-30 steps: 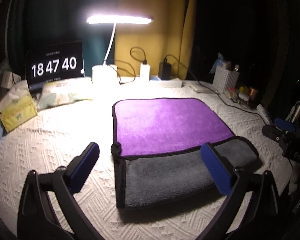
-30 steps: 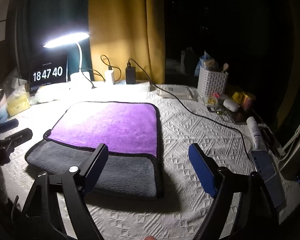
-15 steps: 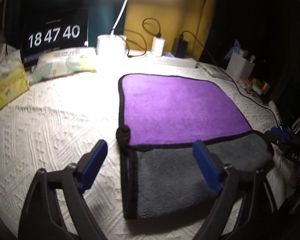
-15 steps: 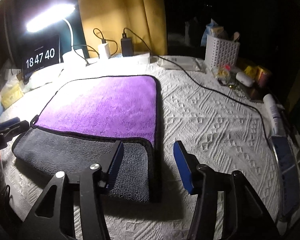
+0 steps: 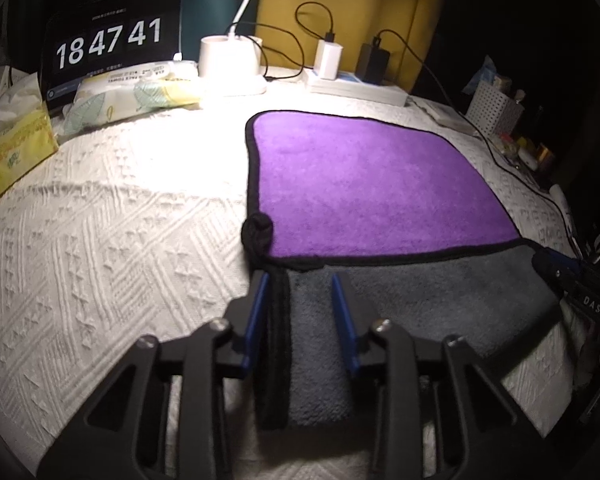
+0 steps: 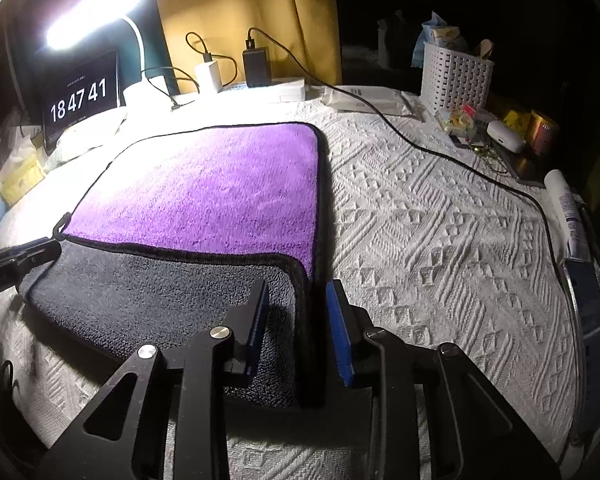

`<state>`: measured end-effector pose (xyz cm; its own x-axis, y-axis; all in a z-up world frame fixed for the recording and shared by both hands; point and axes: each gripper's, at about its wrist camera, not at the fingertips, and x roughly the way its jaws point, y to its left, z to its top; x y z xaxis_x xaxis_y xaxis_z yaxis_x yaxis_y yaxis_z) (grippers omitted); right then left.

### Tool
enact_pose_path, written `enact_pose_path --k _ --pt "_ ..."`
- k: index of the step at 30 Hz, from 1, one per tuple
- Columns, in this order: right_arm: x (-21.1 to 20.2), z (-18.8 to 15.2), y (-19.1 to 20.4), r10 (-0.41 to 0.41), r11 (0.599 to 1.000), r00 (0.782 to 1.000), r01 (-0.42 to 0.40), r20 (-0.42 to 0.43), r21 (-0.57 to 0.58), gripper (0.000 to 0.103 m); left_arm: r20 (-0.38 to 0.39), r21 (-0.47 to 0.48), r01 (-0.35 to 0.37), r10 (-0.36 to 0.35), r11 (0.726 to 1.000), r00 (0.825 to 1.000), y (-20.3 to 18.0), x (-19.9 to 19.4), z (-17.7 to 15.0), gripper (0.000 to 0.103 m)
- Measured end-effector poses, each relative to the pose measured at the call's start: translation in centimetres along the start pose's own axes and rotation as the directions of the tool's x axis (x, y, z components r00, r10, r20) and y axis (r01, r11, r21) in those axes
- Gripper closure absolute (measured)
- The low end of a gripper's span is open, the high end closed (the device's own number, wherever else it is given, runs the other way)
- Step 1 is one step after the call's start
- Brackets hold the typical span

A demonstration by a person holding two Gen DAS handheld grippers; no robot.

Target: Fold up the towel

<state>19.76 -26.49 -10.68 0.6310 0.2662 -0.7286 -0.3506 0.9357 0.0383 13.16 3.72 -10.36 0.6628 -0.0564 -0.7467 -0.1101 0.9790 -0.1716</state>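
White patterned cloth (image 5: 112,248) covers the desk, and a bright lamp (image 6: 96,24) lights it from the far side; the room behind is dark, with a yellow curtain (image 6: 244,12). On the cloth lies the towel (image 5: 364,184), purple on top, with its near part turned over so the grey side (image 5: 420,292) shows, and a black border around.

The left hand-held gripper (image 5: 300,296) is low at the near left corner of the towel. Its two blue fingers (image 5: 258,308) stand a little apart, one on each side of the black left edge of the grey part, and I cannot tell if they press it already. A small black loop (image 5: 257,230) of the towel is just ahead of this gripper.

The right hand-held gripper (image 6: 296,312) is at the near right corner. Its fingers (image 6: 338,328) are also narrowly apart, with the black right edge of the towel between them; firm contact is not clear.

Far ahead of both grippers stands a clock screen (image 5: 108,40) that reads 18 47 41. A white basket (image 6: 456,76) is far to the right of the right gripper, and a black cable (image 6: 440,152) runs over the cloth there. A yellow tissue pack (image 5: 12,152) is far to the left.
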Motion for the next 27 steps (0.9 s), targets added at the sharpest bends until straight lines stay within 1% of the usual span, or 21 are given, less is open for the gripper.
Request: enact_pose_path --k 2,3,4,7,10,13,21,27 --pt "0.2 -0.2 0.1 0.003 1.0 1.0 -0.003 -0.009 -0.005 0.081 0.009 0.012 -0.008 0.008 1.0 1.0 -0.2 -0.1 0.0 0.077" --pt "0.3 -0.2 0.2 0.004 1.0 1.0 -0.004 -0.01 -0.007 0.082 0.014 0.014 -0.009 0.009 1.0 1.0 -0.2 -0.2 -0.1 0.082" --pt "0.2 -0.2 0.2 0.004 1.0 1.0 -0.004 -0.009 -0.008 0.084 0.019 0.012 -0.009 0.009 1.0 1.0 -0.2 -0.3 -0.1 0.089" --pt "-0.1 -0.3 0.3 -0.005 1.0 1.0 0.005 -0.001 -0.011 0.093 0.024 0.006 -0.01 0.01 1.0 1.0 0.0 -0.5 -0.2 0.094" --pt "-0.7 -0.1 0.5 -0.007 1.0 1.0 0.007 0.016 -0.013 0.096 0.04 0.014 -0.006 0.006 1.0 0.999 -0.2 -1.0 -0.3 0.095" --pt "-1.7 0.1 0.7 -0.007 1.0 0.999 0.008 0.054 -0.022 0.097 0.062 0.022 0.002 -0.003 1.0 0.998 -0.4 -1.6 -0.2 0.095" --pt "-3.4 1.5 1.4 -0.02 0.998 0.992 0.026 0.124 -0.052 0.097 0.113 0.035 0.018 -0.022 0.999 0.993 -0.8 -3.0 0.5 0.095" --pt "-4.4 3.0 1.6 -0.032 0.996 0.984 0.045 0.175 -0.071 0.097 0.164 0.03 0.011 -0.015 0.999 0.986 -0.5 -3.8 1.4 0.095"
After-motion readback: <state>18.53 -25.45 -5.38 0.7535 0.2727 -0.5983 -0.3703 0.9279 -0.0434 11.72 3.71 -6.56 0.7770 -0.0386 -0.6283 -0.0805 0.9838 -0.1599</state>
